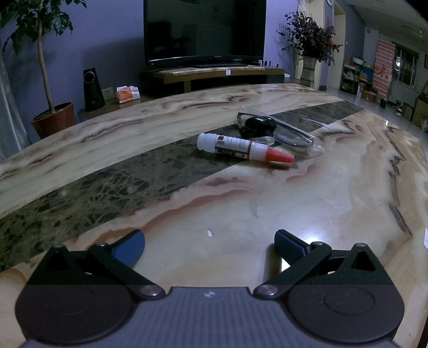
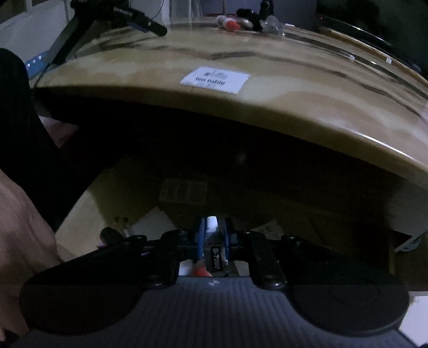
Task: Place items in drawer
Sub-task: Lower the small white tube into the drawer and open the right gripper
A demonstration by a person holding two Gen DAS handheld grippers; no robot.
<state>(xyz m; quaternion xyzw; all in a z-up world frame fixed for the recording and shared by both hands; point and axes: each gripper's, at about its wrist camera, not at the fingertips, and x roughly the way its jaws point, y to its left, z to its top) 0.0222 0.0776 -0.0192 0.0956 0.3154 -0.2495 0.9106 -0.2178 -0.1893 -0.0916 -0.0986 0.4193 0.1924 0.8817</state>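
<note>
My right gripper (image 2: 213,223) is shut on a small glue tube (image 2: 214,257) with a white cap and a "B-7000" label. It hangs over the open drawer (image 2: 120,182) under the marble table's (image 2: 267,112) front edge. My left gripper (image 1: 208,235) stands open and empty, low over the marble table (image 1: 294,200). Beyond it lie a white bottle with a red cap (image 1: 240,148), a black rounded object (image 1: 258,127) and glasses in clear wrap (image 1: 291,133). The right wrist view shows the same red-capped bottle (image 2: 227,22) at the table's far end.
The dim drawer holds white paper (image 2: 152,224), a small dark object (image 2: 109,235) and a flat box (image 2: 184,191). A white label (image 2: 215,80) sticks to the tabletop. A person's dark sleeve (image 2: 16,107) is at the left. Behind the table stand a TV (image 1: 204,29) and a potted plant (image 1: 53,117).
</note>
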